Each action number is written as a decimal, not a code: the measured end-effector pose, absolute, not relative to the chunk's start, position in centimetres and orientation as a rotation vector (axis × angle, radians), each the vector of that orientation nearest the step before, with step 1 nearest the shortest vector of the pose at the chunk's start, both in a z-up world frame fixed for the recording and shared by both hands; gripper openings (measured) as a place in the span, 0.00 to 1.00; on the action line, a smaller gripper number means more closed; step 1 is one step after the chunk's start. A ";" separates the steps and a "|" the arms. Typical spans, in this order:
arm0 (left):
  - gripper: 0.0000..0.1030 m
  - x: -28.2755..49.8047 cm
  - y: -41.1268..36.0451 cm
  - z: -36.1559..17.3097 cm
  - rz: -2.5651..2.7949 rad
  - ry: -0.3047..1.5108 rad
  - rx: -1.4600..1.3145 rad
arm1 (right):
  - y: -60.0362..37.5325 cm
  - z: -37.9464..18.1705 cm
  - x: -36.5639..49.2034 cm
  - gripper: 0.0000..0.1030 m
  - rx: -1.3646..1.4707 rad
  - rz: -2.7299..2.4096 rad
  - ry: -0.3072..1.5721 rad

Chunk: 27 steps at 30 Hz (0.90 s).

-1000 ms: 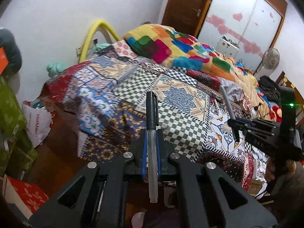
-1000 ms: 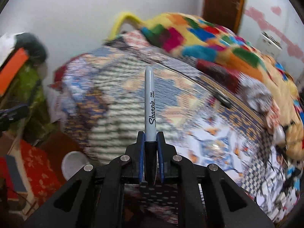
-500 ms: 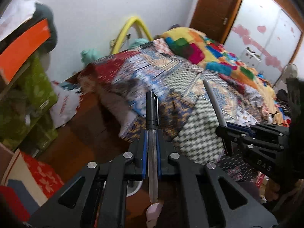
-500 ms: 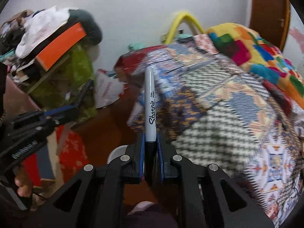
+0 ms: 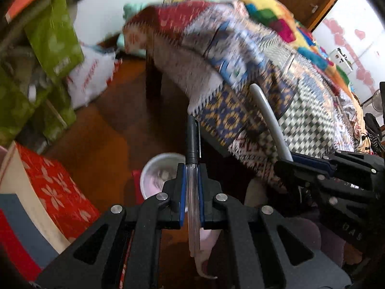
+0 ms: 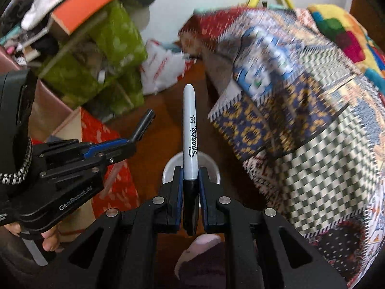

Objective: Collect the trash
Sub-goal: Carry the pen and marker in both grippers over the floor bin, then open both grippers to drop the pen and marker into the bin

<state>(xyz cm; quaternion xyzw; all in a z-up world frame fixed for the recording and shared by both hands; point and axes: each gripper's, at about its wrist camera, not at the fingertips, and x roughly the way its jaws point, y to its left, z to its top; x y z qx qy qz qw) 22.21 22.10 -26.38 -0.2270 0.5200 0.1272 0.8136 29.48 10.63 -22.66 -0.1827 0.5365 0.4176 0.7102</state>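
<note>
My left gripper (image 5: 191, 168) is shut on a clear ballpoint pen with a black cap (image 5: 192, 139), pointing forward. My right gripper (image 6: 190, 171) is shut on a grey Sharpie marker (image 6: 190, 132), also upright between the fingers. Both are held over the wooden floor, above a small white bin (image 5: 158, 175) that shows just beyond the fingertips in both views; in the right wrist view it (image 6: 214, 168) sits behind the marker. The right gripper with its marker (image 5: 272, 122) shows at the right of the left wrist view; the left gripper (image 6: 115, 147) shows at the left of the right wrist view.
A bed with a patchwork cover (image 5: 276, 77) fills the right side, its edge hanging near the bin. A red flowered box (image 5: 55, 192) lies on the floor at left. Green bags (image 5: 53, 43) and a white plastic bag (image 5: 91, 77) stand against the wall.
Both grippers have swung left and down, from facing the bed to over the floor. The white bin now lies just ahead of both. Each still holds its pen.
</note>
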 end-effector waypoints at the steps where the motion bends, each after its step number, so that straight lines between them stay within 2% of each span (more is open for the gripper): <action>1: 0.07 22.2 22.1 -27.0 0.274 1.123 -0.487 | 11.0 -23.4 29.4 0.11 -0.415 0.927 1.210; 9: 0.07 22.7 22.9 -32.5 0.243 1.252 -0.555 | 13.0 -29.7 30.0 0.11 -0.442 0.913 1.402; 16: 0.09 23.2 23.7 -34.7 0.218 1.284 -0.596 | 14.5 -31.9 31.0 0.12 -0.388 0.958 1.522; 17: 0.11 23.3 24.0 -34.8 0.234 1.287 -0.600 | 14.6 -32.0 31.0 0.14 -0.396 0.955 1.522; 19: 0.21 23.4 24.5 -35.1 0.255 1.288 -0.608 | 15.2 -32.2 31.0 0.29 -0.432 0.939 1.507; 21: 0.22 23.2 24.8 -35.1 0.269 1.282 -0.615 | 15.3 -32.0 31.1 0.37 -0.436 0.931 1.485; 27: 0.22 22.7 25.0 -34.0 0.306 1.266 -0.585 | 14.3 -30.9 31.6 0.37 -0.424 0.914 1.444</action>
